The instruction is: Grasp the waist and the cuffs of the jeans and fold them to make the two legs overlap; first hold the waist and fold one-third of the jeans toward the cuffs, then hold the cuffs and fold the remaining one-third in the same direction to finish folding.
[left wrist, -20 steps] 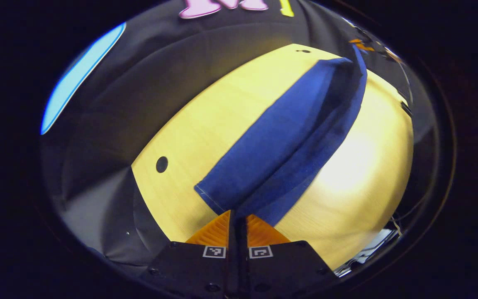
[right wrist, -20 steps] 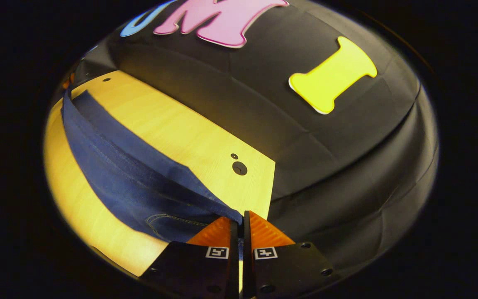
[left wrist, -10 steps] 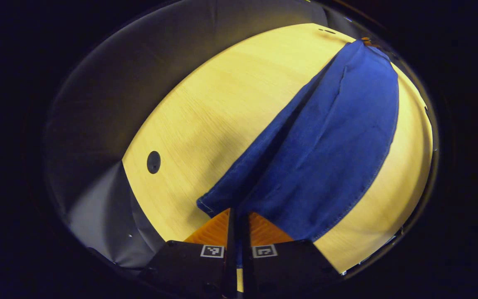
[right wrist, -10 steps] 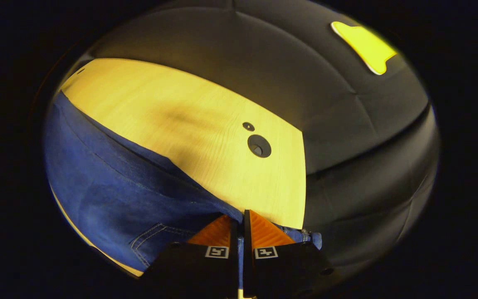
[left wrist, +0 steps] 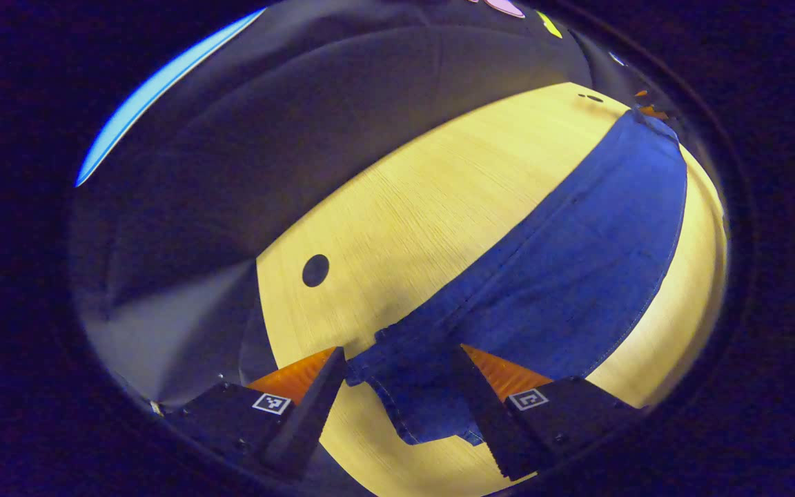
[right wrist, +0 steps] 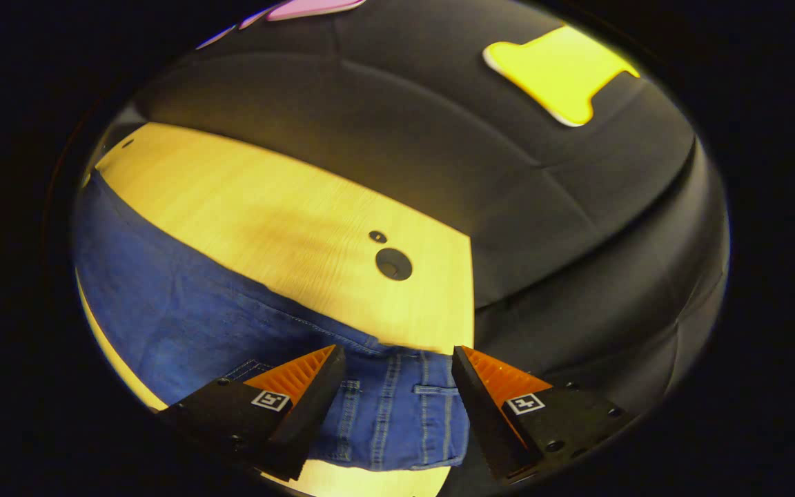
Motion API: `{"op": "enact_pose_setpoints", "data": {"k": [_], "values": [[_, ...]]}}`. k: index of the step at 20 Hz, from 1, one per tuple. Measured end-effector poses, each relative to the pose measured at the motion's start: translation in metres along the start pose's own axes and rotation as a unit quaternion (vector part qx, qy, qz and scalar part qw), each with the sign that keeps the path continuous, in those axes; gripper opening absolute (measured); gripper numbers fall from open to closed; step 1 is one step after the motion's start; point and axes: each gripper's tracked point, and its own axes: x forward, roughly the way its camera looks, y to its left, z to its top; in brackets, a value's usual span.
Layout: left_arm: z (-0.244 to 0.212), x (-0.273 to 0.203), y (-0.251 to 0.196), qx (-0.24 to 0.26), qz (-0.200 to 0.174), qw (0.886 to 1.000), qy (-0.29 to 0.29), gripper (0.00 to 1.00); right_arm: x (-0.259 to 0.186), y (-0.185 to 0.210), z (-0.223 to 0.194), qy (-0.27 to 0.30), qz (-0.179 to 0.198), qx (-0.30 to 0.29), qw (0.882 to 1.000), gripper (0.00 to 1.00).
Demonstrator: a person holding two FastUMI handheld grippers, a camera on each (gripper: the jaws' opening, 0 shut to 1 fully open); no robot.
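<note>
- The dark blue denim jeans (left wrist: 577, 276) lie flat on the pale yellow wood-grain bench (left wrist: 425, 207), and in the left gripper view they run as one long band from the lower middle of the frame to the upper right. The band looks doubled, one leg over the other, so I judge the leg-on-leg fold done.
- My left tool (left wrist: 397, 376) stands with its jaws wide apart, gripping nothing. The cuff end (left wrist: 415, 397) lies loose on the bench between them, at the bottom centre of the frame.
- My right tool (right wrist: 397, 376) is spread the same way and holds nothing. The waist end (right wrist: 397, 407), with its stitched seams and belt loops, lies between the jaws at the bottom centre of the right gripper view.
- The waist sits close to the bench corner, by a round dark hole (right wrist: 393, 264) in the bench top; part of the waistband may overhang the edge, though I cannot be sure.
- I hold each tool straddling its own end of the cloth, which suits the next step as I read it: the right takes the waist for the first third-fold toward the cuffs.
- The far end of the jeans reaches another tool (left wrist: 646, 107), small at the upper right of the left gripper view.
</note>
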Motion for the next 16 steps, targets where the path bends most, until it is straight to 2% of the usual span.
{"op": "enact_pose_setpoints", "data": {"k": [2,3,5,8,10,14,16], "values": [[0.008,-0.028,-0.007,-0.048,-0.002,0.998,-0.051,0.98,-0.027,-0.023,-0.002,-0.002,-0.008,0.045,0.999,0.97],[0.013,-0.042,-0.015,-0.074,-0.008,0.994,-0.079,0.99,-0.038,-0.033,-0.007,0.006,-0.008,0.089,0.996,0.97],[0.022,-0.074,-0.033,-0.120,-0.021,0.984,-0.127,0.99,-0.051,-0.047,-0.024,0.029,-0.008,0.201,0.979,0.97],[0.042,-0.126,-0.064,-0.162,-0.039,0.965,-0.202,0.99,-0.056,-0.054,-0.059,0.059,-0.009,0.346,0.936,0.96],[0.051,-0.156,-0.080,-0.177,-0.046,0.953,-0.242,0.99,-0.052,-0.050,-0.087,0.088,-0.010,0.397,0.913,0.99],[0.058,-0.193,-0.111,-0.181,-0.064,0.944,-0.269,0.98,-0.038,-0.039,-0.145,0.151,-0.035,0.501,0.852,0.99],[0.057,-0.201,-0.118,-0.185,-0.063,0.943,-0.269,0.99,-0.026,-0.029,-0.162,0.166,-0.032,0.536,0.827,0.99]]}}
